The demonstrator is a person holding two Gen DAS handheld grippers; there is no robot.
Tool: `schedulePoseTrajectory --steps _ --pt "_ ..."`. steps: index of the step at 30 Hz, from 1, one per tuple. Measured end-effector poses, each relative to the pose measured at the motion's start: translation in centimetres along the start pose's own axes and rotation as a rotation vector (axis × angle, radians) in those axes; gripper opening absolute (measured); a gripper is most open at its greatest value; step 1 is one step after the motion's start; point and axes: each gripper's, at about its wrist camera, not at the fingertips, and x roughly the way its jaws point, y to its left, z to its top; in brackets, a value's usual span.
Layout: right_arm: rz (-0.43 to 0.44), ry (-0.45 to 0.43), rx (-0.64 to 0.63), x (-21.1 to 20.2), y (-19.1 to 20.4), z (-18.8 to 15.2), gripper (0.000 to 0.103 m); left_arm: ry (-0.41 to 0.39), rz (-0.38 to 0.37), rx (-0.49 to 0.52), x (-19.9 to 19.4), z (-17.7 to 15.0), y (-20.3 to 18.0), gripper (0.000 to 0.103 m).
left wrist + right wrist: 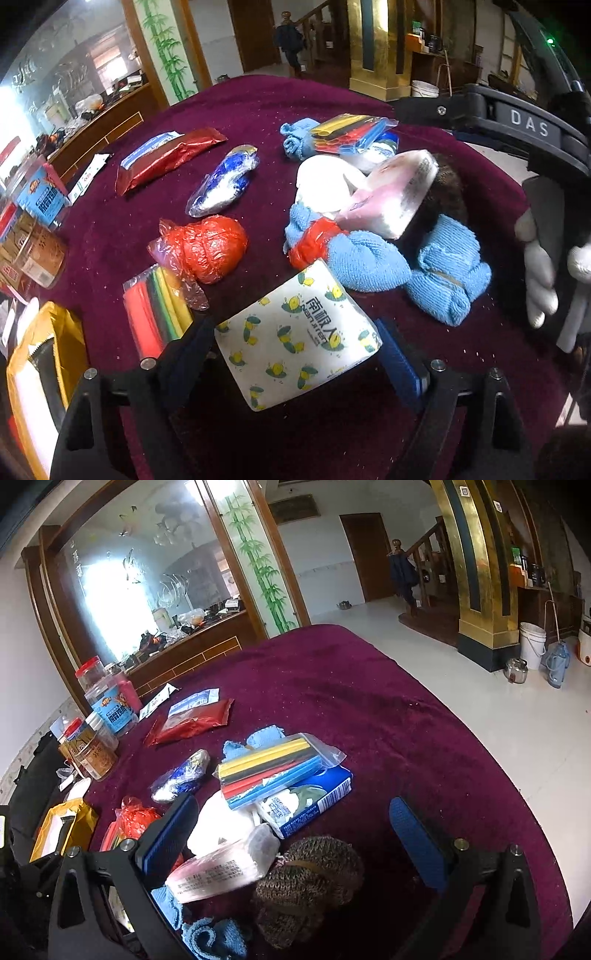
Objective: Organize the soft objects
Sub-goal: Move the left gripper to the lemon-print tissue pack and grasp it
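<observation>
Left wrist view: left gripper (pixel 295 350) hangs over the lemon-print tissue pack (pixel 295 338), jaws spread wide w/ the pack between them. The blue pad (pixel 400 363) on the right sits at the pack's edge; the left finger stands by the other side. Can't tell if either pad presses yet, so I read it as straddling, not gripping. Pack lies flat on the maroon tablecloth (pixel 332 96), skewed across the jaw line, long axis running toward upper right, nearest corner low between the fingers. Left hand is clearly the nearer one; closing would prob. squeeze across its short side.

Right wrist view: right gripper (pixel 295 834) also wide open, nothing held, poised above the pile: brown knit item (pixel 314 878), pink tissue pack (pixel 221 867), blue towels (pixel 210 936).

Hidden/unclear: pack's near end is cut by the gripper body; the white soft thing (pixel 321 182) under the pink pack can't be identified; the bag of coloured sticks (pixel 159 310) lies just beside the left finger and might snag.
</observation>
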Motion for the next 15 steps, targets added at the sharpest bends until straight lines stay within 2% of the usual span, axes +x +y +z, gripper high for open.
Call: schedulePoseTrajectory --steps 8,12,15 --pt "-0.001 0.006 -0.002 0.2 0.0 -0.2 0.103 -0.003 0.042 -0.022 1.0 -0.1 -0.4 0.091" --pt "-0.001 0.006 -0.002 0.2 0.1 -0.2 0.103 0.010 0.023 -0.073 1.3 -0.6 0.0 0.088" --pt "-0.006 0.008 -0.006 0.3 0.1 -0.2 0.103 -0.016 -0.011 -0.136 0.6 -0.7 0.5 0.084"
